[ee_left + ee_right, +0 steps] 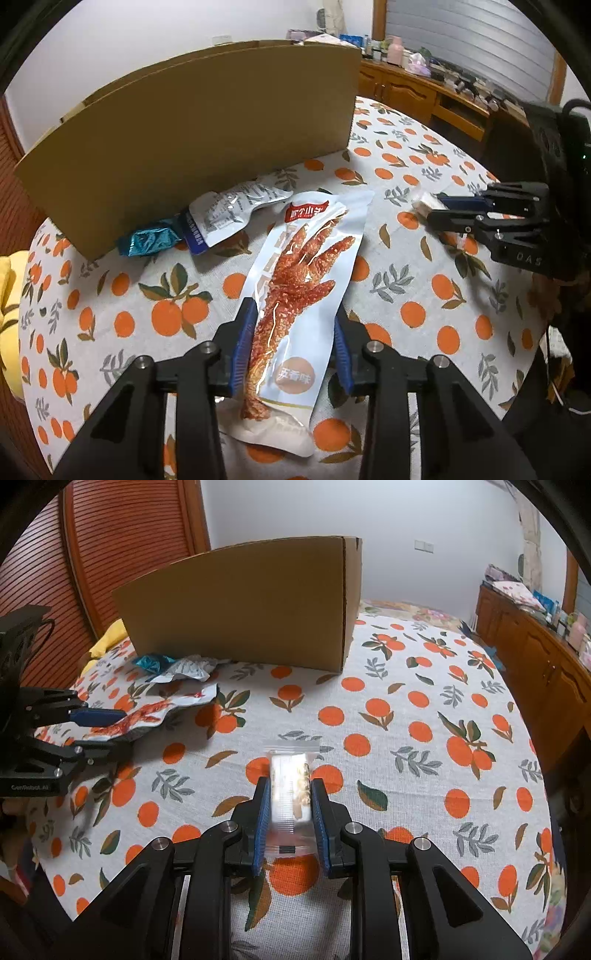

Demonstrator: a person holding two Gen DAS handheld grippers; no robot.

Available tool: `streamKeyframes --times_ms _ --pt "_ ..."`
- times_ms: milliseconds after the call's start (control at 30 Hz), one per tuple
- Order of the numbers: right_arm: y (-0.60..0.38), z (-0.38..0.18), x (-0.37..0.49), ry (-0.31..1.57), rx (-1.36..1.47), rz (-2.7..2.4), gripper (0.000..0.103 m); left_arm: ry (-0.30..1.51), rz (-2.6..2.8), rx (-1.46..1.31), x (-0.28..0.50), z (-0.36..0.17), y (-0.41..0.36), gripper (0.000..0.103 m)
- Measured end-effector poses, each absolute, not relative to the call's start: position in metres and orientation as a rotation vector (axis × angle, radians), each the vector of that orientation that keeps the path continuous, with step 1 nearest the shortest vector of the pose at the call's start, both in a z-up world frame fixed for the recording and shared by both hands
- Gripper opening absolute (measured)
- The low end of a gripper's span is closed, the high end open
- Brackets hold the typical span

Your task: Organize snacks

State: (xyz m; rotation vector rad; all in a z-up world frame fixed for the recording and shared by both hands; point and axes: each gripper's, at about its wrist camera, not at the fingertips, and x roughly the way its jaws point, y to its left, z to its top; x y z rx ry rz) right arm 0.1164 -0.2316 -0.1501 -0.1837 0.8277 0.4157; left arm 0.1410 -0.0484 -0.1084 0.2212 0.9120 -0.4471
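Two grippers work over a round table (424,672) covered in an orange-print cloth. Largest on it is the cardboard box (192,147), standing upright ahead of both grippers, its plain side wall facing them. Next in size is the chicken-foot snack pack (299,295), a long white pouch lying lengthwise between the fingers of the left gripper (291,350); the blue pads press against both its edges, so the left gripper is clamped on it, with the pouch low over or on the cloth. Ahead and to the left of that gripper, against the foot of the box, lie a white crumpled packet (232,210) and, touching it, a smaller blue foil wrapper (151,240). Smallest is the clear snack bag (290,790), pinched between the pads of the right gripper (290,812), above the cloth.
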Motion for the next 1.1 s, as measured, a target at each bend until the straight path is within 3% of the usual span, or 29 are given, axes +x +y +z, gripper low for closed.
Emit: streamKeyframes --times_ms 133,200,533,667,767,867,1100 --pt "-0.231 -0.150 0.117 0.828 -0.179 0.413 0.020 0.886 -0.460 0.188 0.130 -0.099 -0.044 0.031" --pt "-0.232 -0.150 0.117 0.828 -0.179 0.413 0.020 0.860 -0.465 0.186 0.124 -0.093 -0.044 0.009" --pt "-0.232 -0.151 0.117 0.830 -0.178 0.413 0.020 0.863 -0.456 0.191 0.128 -0.086 -0.042 0.009" --pt "-0.231 -0.151 0.117 0.830 -0.181 0.412 0.020 0.877 -0.461 0.182 0.140 -0.087 -0.037 0.018" --pt "-0.231 -0.151 0.117 0.831 -0.180 0.413 0.020 0.877 -0.462 0.179 0.144 -0.086 -0.035 0.019" --pt "-0.232 -0.151 0.117 0.832 -0.180 0.413 0.020 0.873 -0.460 0.170 0.145 -0.084 -0.033 0.007" --pt "-0.231 -0.151 0.117 0.832 -0.179 0.415 0.020 0.859 -0.442 0.167 0.139 -0.080 -0.032 0.000"
